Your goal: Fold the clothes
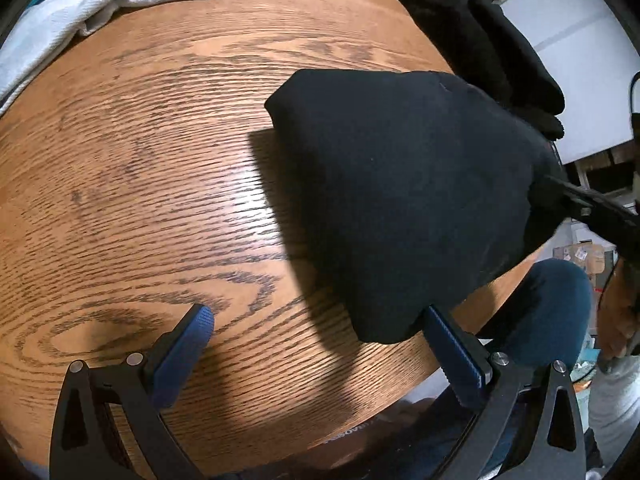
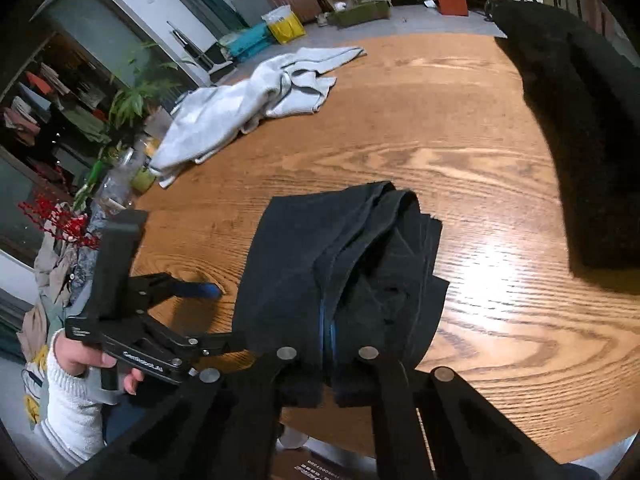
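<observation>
Right gripper (image 2: 329,344) clamped on the black garment (image 2: 340,264) bunched just ahead over the tabletop (image 2: 480,128), left gripper (image 1: 316,344) spread wide beside its hem: likely to slump and unfold if lifted by that one pinch.

One round oak-grain wooden desk (image 2: 460,128) carries three garments: one folded black cloth garment (image 2: 344,264), one crumpled pale grey garment (image 2: 256,100) and one dark fleecy garment (image 2: 580,120); two black two-finger grippers, left gripper (image 1: 316,320), right gripper (image 2: 328,344)
</observation>
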A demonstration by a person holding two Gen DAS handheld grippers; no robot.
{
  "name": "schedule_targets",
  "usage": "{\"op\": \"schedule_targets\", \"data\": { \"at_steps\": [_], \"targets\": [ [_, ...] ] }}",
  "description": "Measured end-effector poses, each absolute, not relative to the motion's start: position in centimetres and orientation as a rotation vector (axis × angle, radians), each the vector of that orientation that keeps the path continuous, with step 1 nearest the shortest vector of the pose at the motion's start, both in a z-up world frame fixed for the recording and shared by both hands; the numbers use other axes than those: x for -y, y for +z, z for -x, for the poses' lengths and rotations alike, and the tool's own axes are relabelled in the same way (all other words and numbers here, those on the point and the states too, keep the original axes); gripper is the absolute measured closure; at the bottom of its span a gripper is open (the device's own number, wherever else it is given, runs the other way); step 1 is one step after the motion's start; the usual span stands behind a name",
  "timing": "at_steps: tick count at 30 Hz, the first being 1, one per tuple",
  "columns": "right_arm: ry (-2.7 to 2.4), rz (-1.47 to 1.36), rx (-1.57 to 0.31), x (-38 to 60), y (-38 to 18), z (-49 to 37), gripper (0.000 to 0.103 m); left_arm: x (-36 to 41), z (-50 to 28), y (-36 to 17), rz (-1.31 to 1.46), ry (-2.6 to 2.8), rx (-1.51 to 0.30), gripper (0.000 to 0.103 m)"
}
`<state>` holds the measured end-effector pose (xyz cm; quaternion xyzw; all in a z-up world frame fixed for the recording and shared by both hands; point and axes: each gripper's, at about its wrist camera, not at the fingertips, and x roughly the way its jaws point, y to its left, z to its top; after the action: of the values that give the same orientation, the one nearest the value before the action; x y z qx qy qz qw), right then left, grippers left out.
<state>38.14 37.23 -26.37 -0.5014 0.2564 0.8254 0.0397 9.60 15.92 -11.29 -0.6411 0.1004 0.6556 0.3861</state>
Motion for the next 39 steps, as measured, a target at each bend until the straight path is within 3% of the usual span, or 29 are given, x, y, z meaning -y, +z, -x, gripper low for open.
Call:
{"op": "schedule_targets", "data": {
  "at_steps": [6,16,31,34,39],
  "targets": [
    [2.472,1.599,-0.765,-38.0,-31.7,-38.0,0.102,-16.5,-10.1,-11.7,1.603,1.684,-0.318,0.000],
    [2.485,1.600,-0.762,-38.6,-31.9,-39.5,0.103,-13.4,-9.2,-7.2,1.409,1.819,-0.257,0.000],
    [2.494,1.653,-0.723,-38.5,-31.9,-38.8,0.102,-15.5,-11.2,-11.9,1.503,1.747,-0.522,0.000],
    [2.488,1.655,-0.710,-38.5,-31.8,-38.6,0.102,-15.0,-11.1,-11.9,1.513,1.719,-0.497,0.000],
    [2.484,1.656,-0.698,-38.4,-31.8,-38.6,0.101,-11.8,-9.1,-9.4,1.548,1.732,-0.293,0.000]
  ]
}}
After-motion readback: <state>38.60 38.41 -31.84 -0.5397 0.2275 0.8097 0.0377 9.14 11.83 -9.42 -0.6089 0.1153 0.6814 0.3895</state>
